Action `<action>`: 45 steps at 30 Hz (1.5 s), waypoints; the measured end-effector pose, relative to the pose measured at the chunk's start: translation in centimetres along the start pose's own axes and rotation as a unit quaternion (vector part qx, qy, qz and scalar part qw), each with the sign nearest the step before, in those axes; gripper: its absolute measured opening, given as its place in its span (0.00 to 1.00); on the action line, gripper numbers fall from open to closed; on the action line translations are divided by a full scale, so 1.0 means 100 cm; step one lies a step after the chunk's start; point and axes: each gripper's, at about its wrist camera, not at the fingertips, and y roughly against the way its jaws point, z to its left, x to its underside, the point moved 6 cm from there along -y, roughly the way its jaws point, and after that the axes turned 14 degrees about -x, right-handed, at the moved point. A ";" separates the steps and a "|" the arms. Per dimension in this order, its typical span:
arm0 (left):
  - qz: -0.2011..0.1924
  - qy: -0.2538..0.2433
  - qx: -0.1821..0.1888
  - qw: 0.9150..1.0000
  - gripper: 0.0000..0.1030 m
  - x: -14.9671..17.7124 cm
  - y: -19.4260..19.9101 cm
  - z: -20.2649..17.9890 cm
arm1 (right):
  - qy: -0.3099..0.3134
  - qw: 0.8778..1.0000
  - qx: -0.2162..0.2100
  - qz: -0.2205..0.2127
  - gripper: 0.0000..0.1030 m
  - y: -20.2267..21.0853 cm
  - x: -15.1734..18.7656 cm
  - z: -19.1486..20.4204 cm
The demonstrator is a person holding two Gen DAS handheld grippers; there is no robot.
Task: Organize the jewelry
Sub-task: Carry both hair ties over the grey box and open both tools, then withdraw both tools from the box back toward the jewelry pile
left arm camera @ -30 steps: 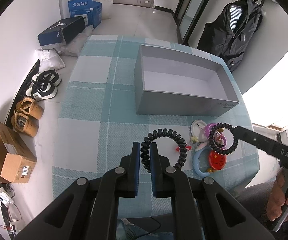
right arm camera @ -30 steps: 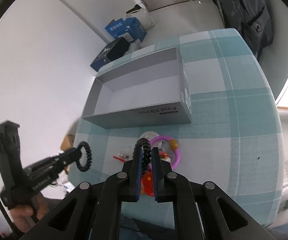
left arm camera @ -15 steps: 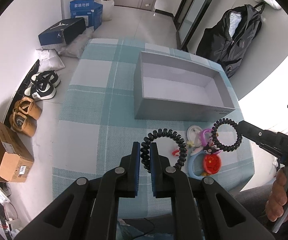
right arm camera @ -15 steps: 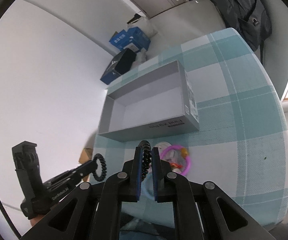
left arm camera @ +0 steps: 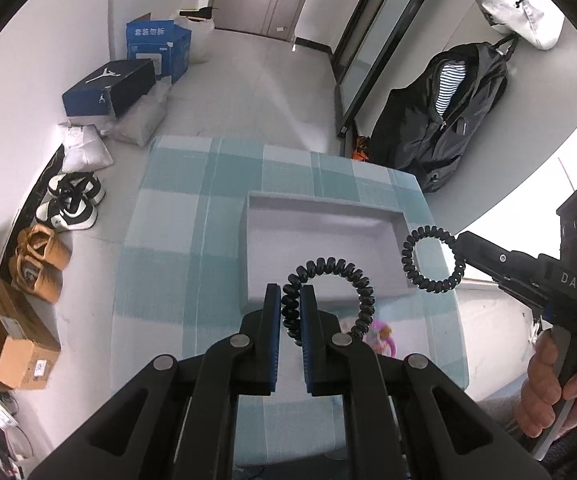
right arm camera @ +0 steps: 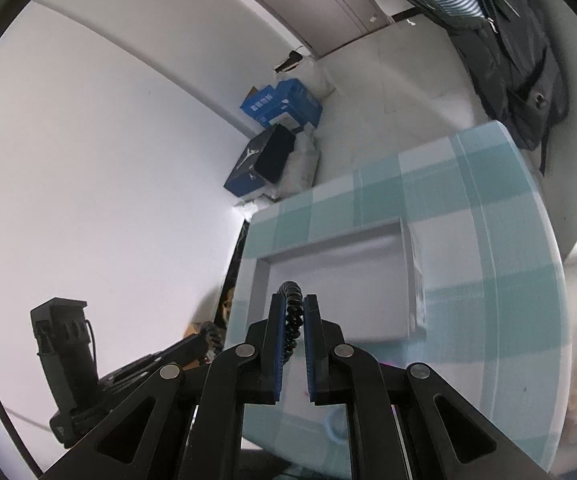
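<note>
My left gripper [left arm camera: 290, 300] is shut on a black spiral coil band [left arm camera: 338, 270] and holds it in the air above the near wall of the grey open box [left arm camera: 320, 240]. My right gripper [right arm camera: 293, 308] is shut on a second black spiral coil band [right arm camera: 293, 320], which also shows in the left wrist view [left arm camera: 432, 260] hanging above the box's right end. The box [right arm camera: 336, 280] looks empty. A pink ring [left arm camera: 384, 338] lies on the checked cloth near the box, partly hidden by my left fingers.
The table has a teal and white checked cloth [left arm camera: 168, 248]. A light blue ring [right arm camera: 334, 426] lies near its front edge. Shoes [left arm camera: 70, 204], cardboard boxes [left arm camera: 8, 340] and a blue shoebox [left arm camera: 108, 88] sit on the floor at the left. A black backpack [left arm camera: 448, 112] leans at the back right.
Both grippers have risen and moved forward with their coil bands, from over the jewelry pile to above the grey box. The pile has dropped mostly out of sight.
</note>
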 end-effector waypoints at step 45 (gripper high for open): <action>0.018 -0.019 0.001 1.000 0.46 -0.047 -0.057 -0.023 | 0.075 0.994 0.074 0.020 0.59 -0.040 -0.040 -0.022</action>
